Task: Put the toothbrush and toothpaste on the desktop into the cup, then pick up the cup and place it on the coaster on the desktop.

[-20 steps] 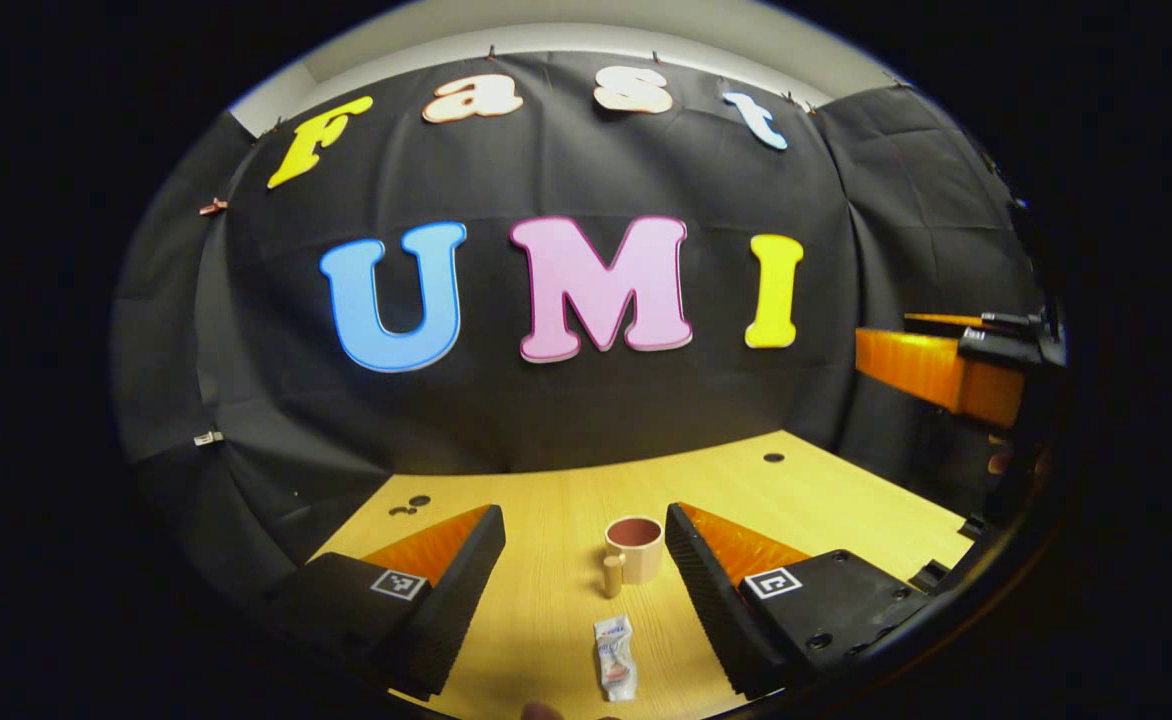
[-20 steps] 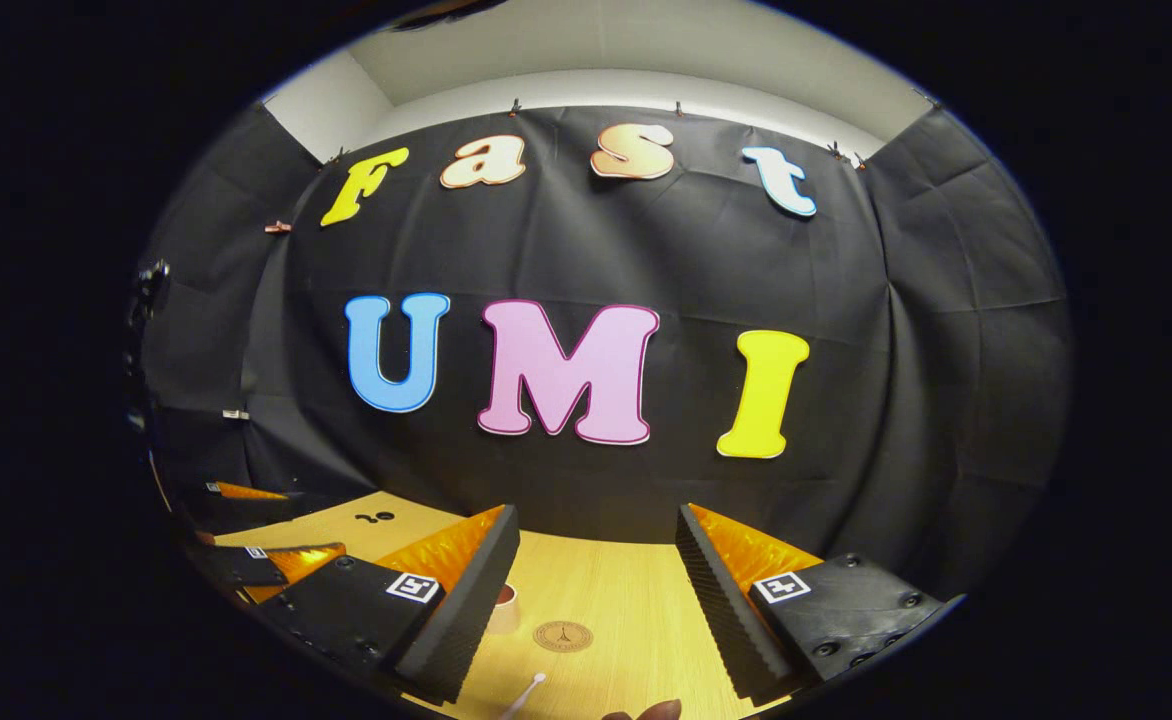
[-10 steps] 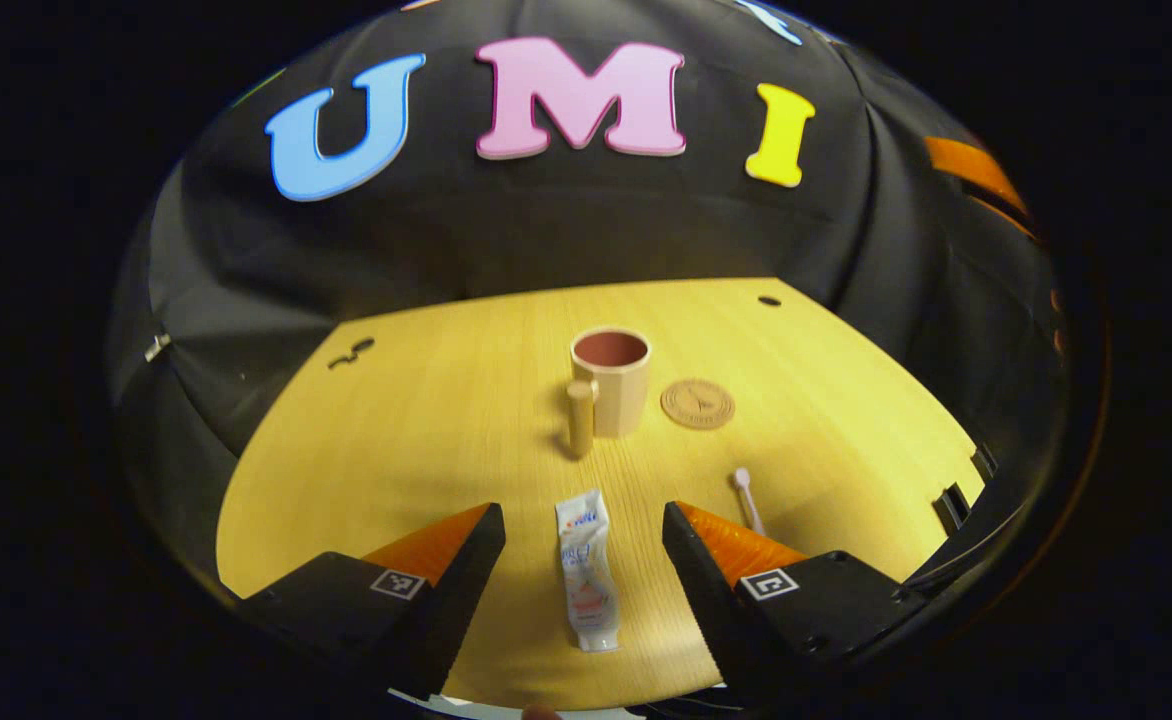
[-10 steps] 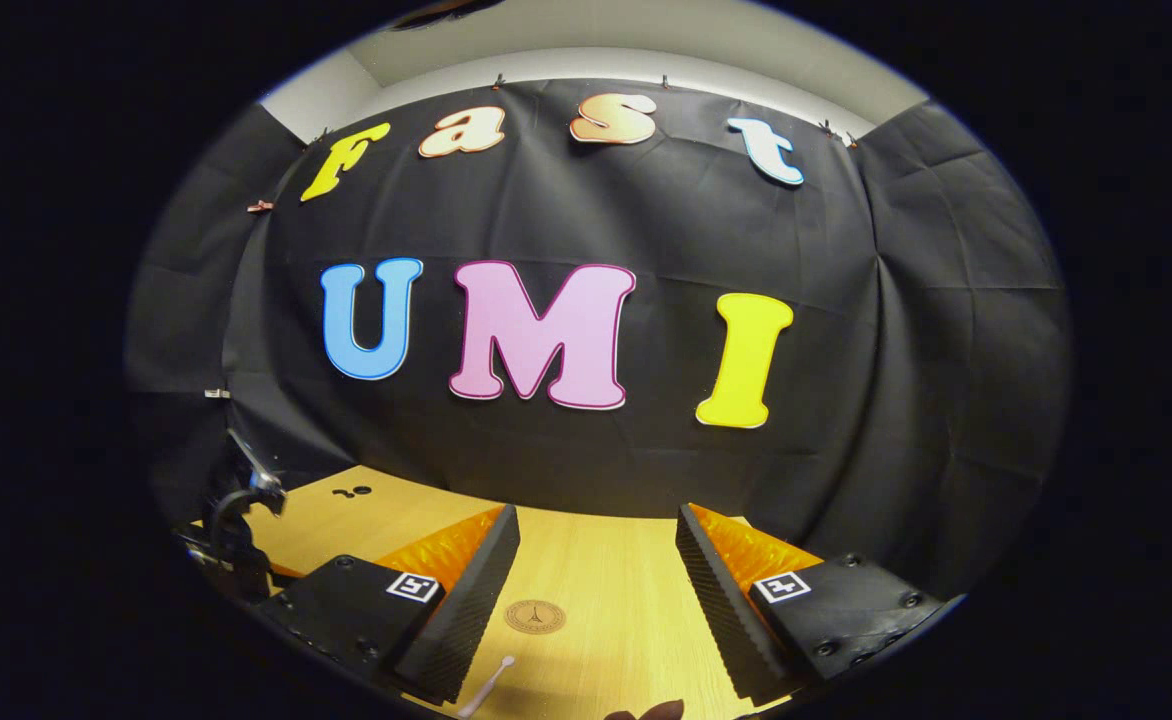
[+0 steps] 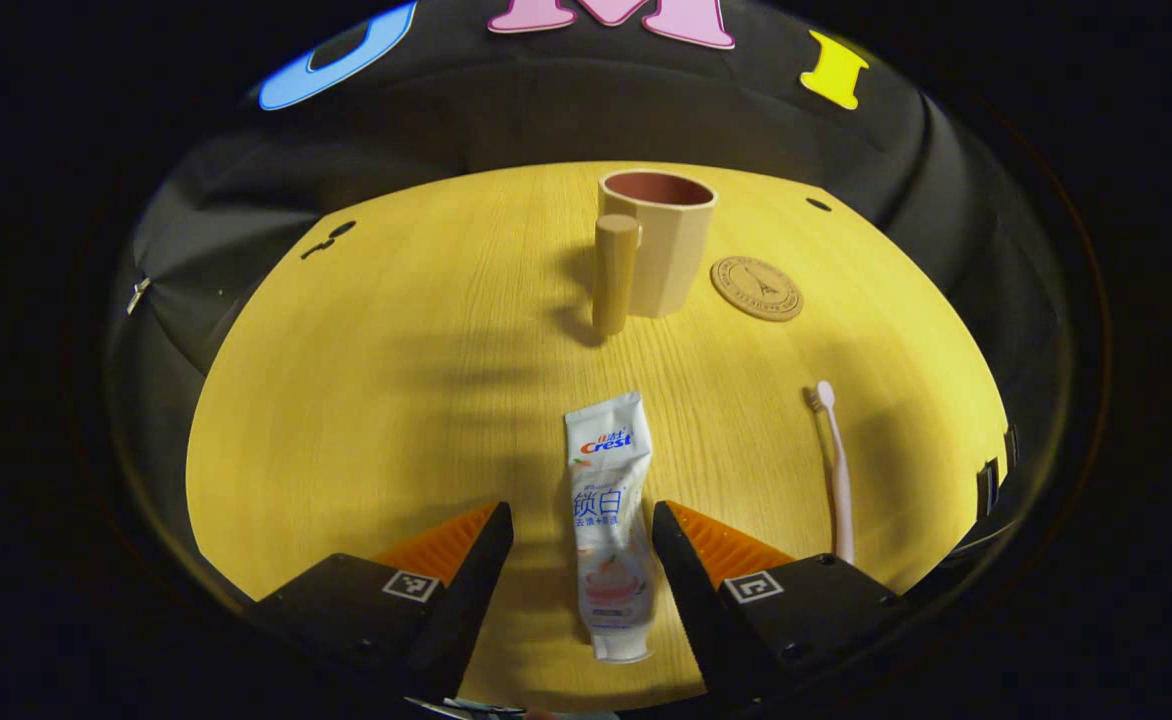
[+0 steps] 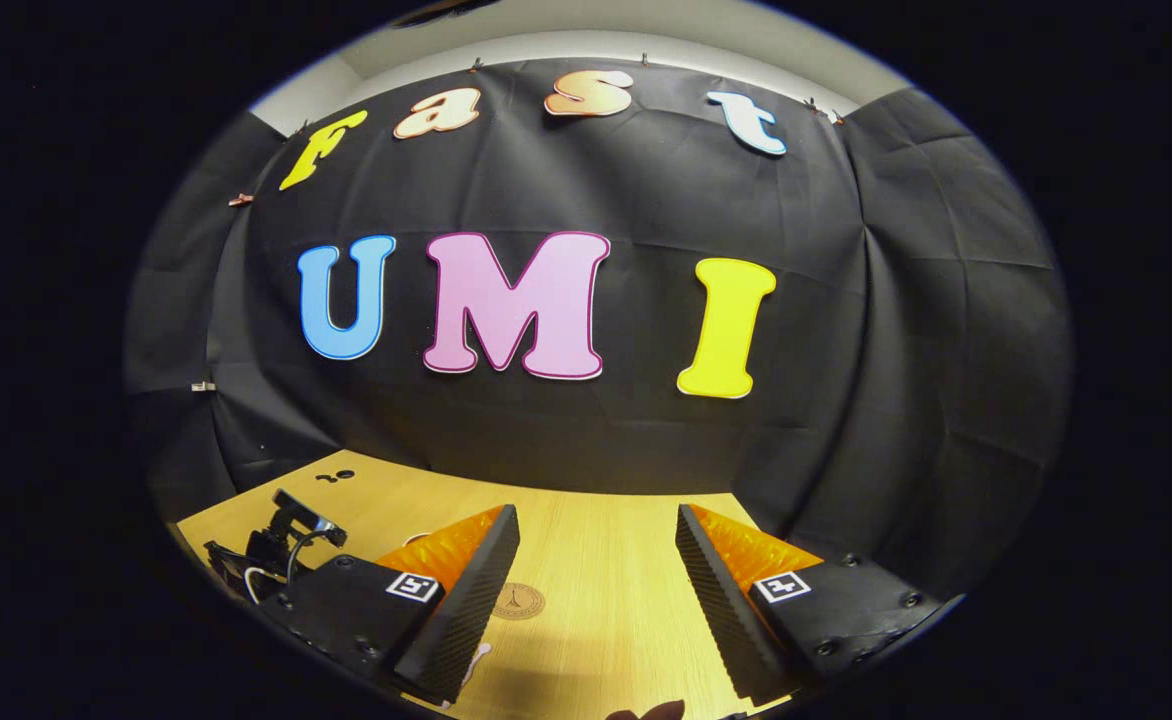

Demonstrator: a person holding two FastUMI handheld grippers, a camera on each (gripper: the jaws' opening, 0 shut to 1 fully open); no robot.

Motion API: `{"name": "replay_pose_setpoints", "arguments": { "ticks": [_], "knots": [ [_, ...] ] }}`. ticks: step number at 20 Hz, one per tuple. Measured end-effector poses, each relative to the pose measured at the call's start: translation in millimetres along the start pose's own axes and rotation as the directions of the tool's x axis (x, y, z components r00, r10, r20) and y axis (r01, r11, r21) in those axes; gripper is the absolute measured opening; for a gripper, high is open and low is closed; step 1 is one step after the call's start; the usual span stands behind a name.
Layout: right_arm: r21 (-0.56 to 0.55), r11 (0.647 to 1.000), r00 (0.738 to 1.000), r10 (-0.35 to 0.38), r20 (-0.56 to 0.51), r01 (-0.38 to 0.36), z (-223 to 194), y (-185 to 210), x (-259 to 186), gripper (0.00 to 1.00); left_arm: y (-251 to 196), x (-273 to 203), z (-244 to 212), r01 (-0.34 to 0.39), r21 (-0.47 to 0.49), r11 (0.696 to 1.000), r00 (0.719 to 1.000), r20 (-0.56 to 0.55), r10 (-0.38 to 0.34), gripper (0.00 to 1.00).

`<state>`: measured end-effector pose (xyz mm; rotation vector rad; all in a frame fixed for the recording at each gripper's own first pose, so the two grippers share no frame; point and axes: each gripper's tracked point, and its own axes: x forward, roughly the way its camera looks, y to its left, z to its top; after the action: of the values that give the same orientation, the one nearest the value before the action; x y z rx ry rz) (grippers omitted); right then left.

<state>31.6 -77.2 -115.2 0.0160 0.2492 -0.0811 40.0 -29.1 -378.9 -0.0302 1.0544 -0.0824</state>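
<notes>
Both grippers wide open, toothpaste lying between the left one's fingers.

In the left gripper view we see our left gripper (image 5: 581,560) spread open low over the wooden desktop (image 5: 366,400), the toothpaste (image 5: 608,520) flat between its fingers, nearer the right-hand one; we cannot tell if it touches. To the right lies the toothbrush (image 5: 835,460), bristles pointing away. Farther off stands the cup (image 5: 666,245), handle toward us, with the coaster (image 5: 757,288) just beside it on the right. In the right gripper view our right gripper (image 6: 596,590) is open too, gripping nothing, the coaster (image 6: 518,601) partly behind its left finger.
</notes>
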Motion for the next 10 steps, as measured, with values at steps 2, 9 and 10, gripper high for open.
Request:
{"name": "replay_pose_setpoints", "arguments": {
  "ticks": [2,9,10],
  "knots": [
    [0.013,1.0,1.0,0.001,-0.023,-0.001,-7.7,-3.4,0.8,0.97,-3.6,2.6,-0.2,0.012,-0.008,1.0,0.999,-0.032,-0.013,0.85],
    [0.068,0.997,0.993,0.049,-0.109,-0.042,-40.9,-1.9,7.1,0.97,-20.4,10.1,2.0,0.029,0.022,0.999,0.996,-0.09,-0.027,0.54],
    [0.078,0.995,0.99,0.063,-0.127,-0.054,-48.3,-1.1,8.7,0.97,-21.3,9.4,3.7,0.025,0.008,1.0,0.994,-0.105,-0.024,0.51]
  ]
}}
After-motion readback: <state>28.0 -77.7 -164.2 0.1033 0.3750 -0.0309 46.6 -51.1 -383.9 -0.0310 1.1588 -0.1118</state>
